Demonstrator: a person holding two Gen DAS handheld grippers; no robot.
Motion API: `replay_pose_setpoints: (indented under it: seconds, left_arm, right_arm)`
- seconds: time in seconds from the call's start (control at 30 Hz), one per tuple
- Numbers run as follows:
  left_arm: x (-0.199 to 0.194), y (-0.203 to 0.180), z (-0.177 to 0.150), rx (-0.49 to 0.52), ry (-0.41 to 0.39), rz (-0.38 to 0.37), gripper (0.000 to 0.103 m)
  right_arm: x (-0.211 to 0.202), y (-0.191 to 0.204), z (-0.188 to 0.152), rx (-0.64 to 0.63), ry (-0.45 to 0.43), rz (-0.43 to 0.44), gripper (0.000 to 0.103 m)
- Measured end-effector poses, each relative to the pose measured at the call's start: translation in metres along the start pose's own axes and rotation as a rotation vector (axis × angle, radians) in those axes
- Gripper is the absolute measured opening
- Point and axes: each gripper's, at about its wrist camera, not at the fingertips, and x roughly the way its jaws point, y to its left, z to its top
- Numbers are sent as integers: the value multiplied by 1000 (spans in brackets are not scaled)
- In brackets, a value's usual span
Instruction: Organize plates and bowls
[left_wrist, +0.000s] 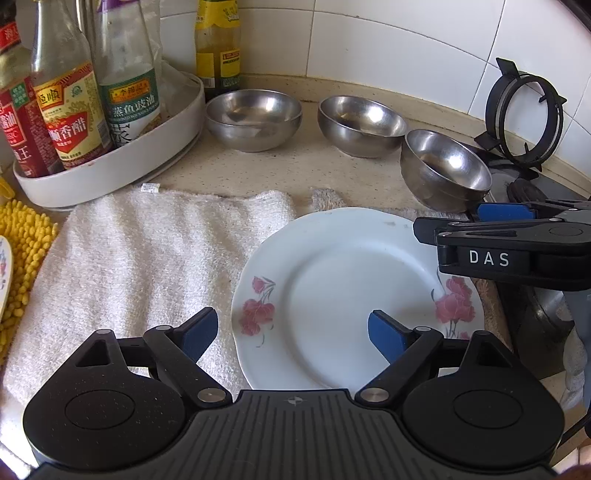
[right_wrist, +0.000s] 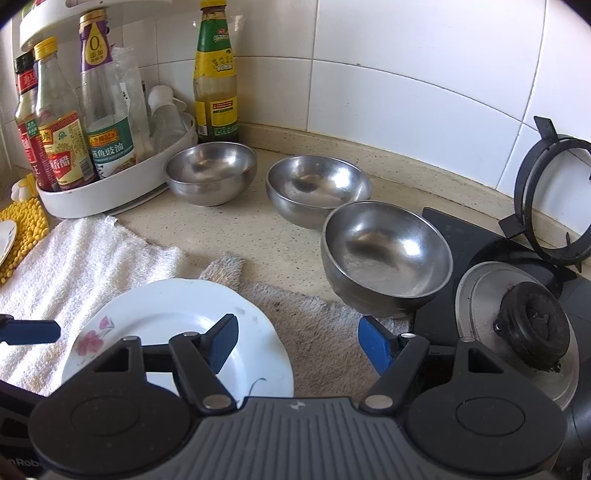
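A white plate (left_wrist: 351, 295) with pink flowers lies on the towels; the right wrist view has the plate (right_wrist: 166, 321) at lower left. My left gripper (left_wrist: 293, 332) stands open over the plate's left rim, one finger above the towel and one above the plate, and holds nothing. My right gripper (right_wrist: 301, 343) is open and holds nothing, its left finger over the plate's right rim and its right finger over the beige towel. Three steel bowls stand behind: a far-left bowl (right_wrist: 210, 171), a middle bowl (right_wrist: 317, 188), and a tilted near bowl (right_wrist: 388, 258) by the stove.
A white tray (left_wrist: 110, 170) of sauce bottles fills the back left, with a yellow-labelled bottle (right_wrist: 216, 74) beside it. A white towel (left_wrist: 140, 251) and beige towel (right_wrist: 314, 325) cover the counter. The gas burner (right_wrist: 532, 328) and a pan ring (right_wrist: 554, 206) are at right. A second plate (left_wrist: 3, 273) lies on a yellow mat (left_wrist: 22, 243).
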Motion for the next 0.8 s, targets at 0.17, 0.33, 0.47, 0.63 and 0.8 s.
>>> replay_pose_setpoints:
  seconds: [0.17, 0.33, 0.47, 0.63, 0.8]
  left_arm:
    - [-9, 6, -1, -27, -24, 37, 93]
    - [-22, 29, -1, -80, -64, 85, 95]
    - [-33, 57, -2, -130, -92, 126, 95]
    - [-47, 100, -9, -189, -98, 188, 95]
    - [-62, 142, -17, -247, -103, 241, 95]
  right_arm:
    - [2, 18, 8, -45, -2, 36, 74]
    - [1, 47, 18, -88, -22, 79, 74]
    - [3, 81, 27, -130, -26, 124, 74]
    - [6, 128, 36, -186, -27, 186, 74]
    - [11, 170, 42, -233, -22, 241, 74]
